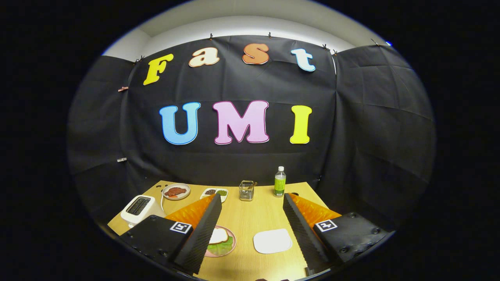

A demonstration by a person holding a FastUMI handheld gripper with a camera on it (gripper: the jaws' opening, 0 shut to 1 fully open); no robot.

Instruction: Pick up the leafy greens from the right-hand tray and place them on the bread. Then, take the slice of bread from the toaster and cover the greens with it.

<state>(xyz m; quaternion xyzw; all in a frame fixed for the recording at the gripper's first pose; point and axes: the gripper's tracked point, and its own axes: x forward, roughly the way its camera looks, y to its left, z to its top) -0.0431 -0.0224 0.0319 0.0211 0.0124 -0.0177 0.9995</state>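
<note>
My gripper [250,197] hangs open above the wooden table [250,218], with nothing between its fingers. Beside the left finger lies a pink plate [230,251], partly hidden by that finger. On it a slice of bread [218,235] rests over leafy greens [223,247], which stick out at the near side. A flat white tray [272,240] lies between the fingers, nearer the right one, with nothing on it. The white toaster [138,208] stands left of the left finger; its top slots look dark.
Beyond the fingers at the table's back stand a plate with reddish meat [176,191], a small white dish with dark and green fillings [215,192], a wire basket [247,190] and a green-labelled bottle [279,182]. Black cloth walls close the booth.
</note>
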